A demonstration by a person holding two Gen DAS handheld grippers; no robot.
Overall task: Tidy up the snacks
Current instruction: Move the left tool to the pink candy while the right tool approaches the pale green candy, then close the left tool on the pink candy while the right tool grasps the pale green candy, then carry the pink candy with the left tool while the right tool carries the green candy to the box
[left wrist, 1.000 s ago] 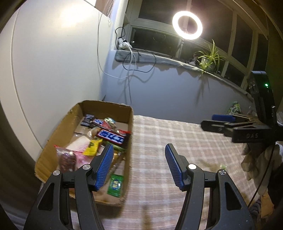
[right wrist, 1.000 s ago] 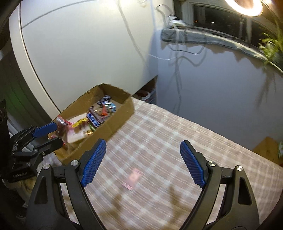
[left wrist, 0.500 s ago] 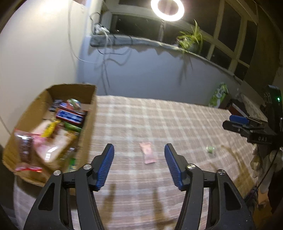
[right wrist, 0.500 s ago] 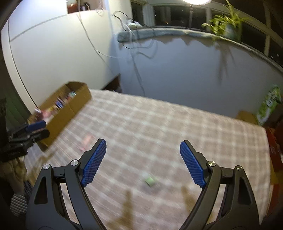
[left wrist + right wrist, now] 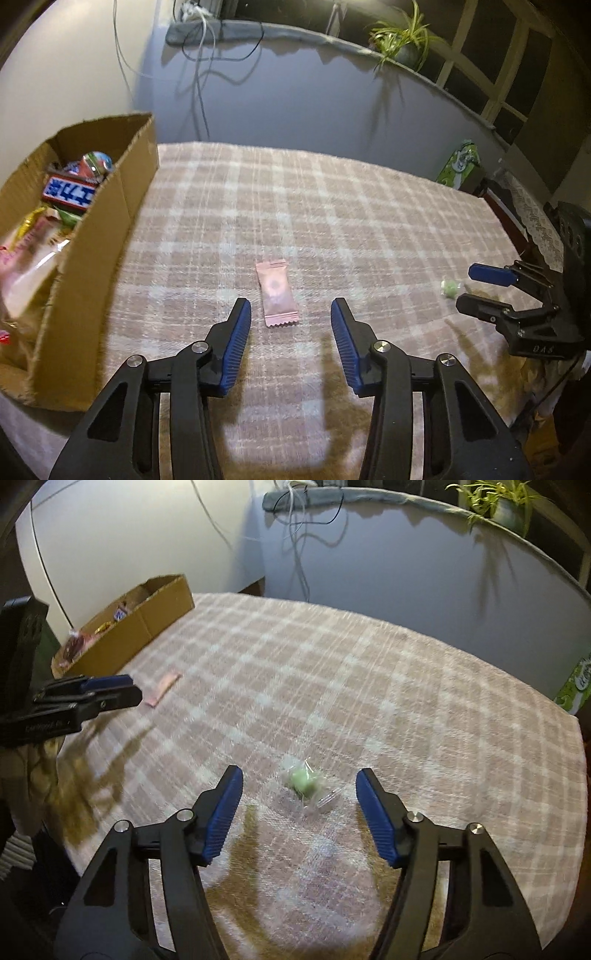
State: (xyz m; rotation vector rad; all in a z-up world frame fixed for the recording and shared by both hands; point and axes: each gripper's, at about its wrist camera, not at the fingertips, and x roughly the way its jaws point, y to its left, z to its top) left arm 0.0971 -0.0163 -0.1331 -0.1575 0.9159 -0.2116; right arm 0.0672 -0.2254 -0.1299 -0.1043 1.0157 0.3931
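- Left tool point(image 5: 291, 308): jaws apart, nothing between the pads, and they have just been closing. It points down at the plaid-covered worktop point(image 5: 369, 221), its tips framing the near end of the pink sachet point(image 5: 276, 292), which lies flat just ahead of them and a little off their centre line, not touched.
- Right tool point(image 5: 298, 780): also released and also just narrowing. The green sweet point(image 5: 303, 780) in its clear wrapper lies on the cloth between and slightly ahead of the tips, with a gap on either side.
- Outward from the left tool: the box point(image 5: 122, 206) stands well off to its left at the worktop's edge, already holding a jumble of wrapped snacks. From the right tool it is far off to the upper left, beyond the left tool point(image 5: 107, 690).
- Step in hand, as I read it — a twin approach, each tool lining up on one loose snack before carrying it to the box.
- Next move: each needs to sink until the pads straddle its snack, then close. The sachet is flat and thin, so the left pads must reach the cloth and pinch across its narrow width; the sweet is small and its wrapper slippery — the right pads should meet the green lump itself, not the twisted ends.
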